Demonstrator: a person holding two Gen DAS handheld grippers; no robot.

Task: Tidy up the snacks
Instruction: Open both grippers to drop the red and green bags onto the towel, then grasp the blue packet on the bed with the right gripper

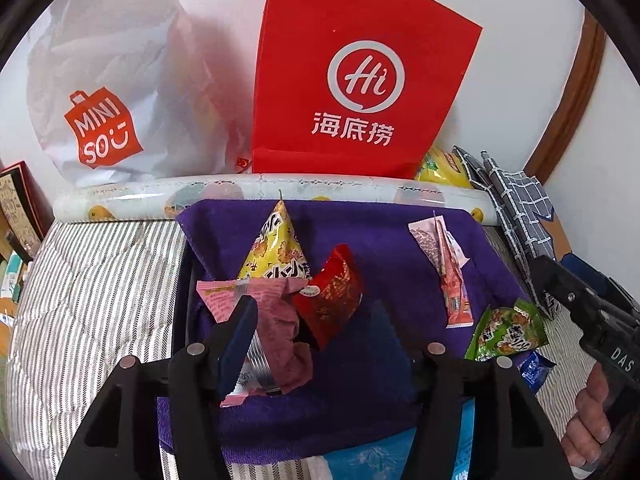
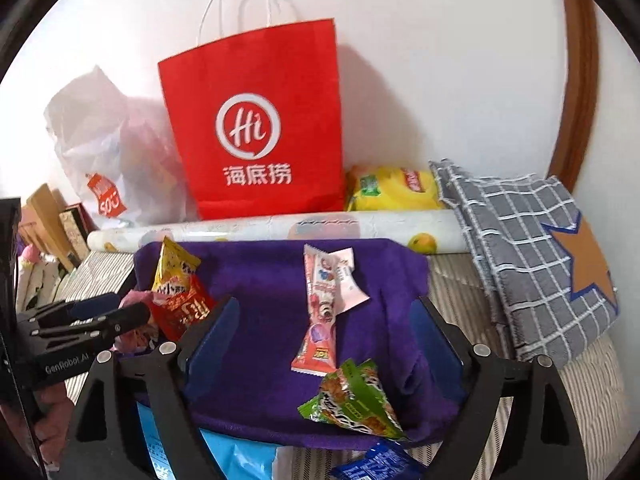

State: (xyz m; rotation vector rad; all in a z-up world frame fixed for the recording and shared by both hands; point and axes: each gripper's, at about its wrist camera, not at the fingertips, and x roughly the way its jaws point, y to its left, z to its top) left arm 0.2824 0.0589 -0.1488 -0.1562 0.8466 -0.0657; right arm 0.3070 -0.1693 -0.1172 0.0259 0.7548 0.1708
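Note:
Several snack packets lie on a purple towel (image 1: 376, 236). My left gripper (image 1: 316, 320) is open around a pink packet (image 1: 276, 320), which lies beside a yellow triangular packet (image 1: 276, 248) and a red packet (image 1: 332, 300). A long pink packet (image 1: 444, 268) and a green packet (image 1: 508, 332) lie to the right. My right gripper (image 2: 324, 320) is open and empty above the towel (image 2: 260, 280), with the long pink packet (image 2: 320, 312) and the green packet (image 2: 352, 400) between its fingers. The left gripper (image 2: 132, 312) also shows at the left of the right wrist view.
A red paper bag (image 1: 360, 72) and a white Miniso plastic bag (image 1: 112, 92) stand against the wall behind a printed roll (image 1: 256, 192). A yellow bag (image 2: 396, 188) and a grey checked cloth (image 2: 528, 252) lie at the right. Blue packets (image 2: 376, 464) lie at the near edge.

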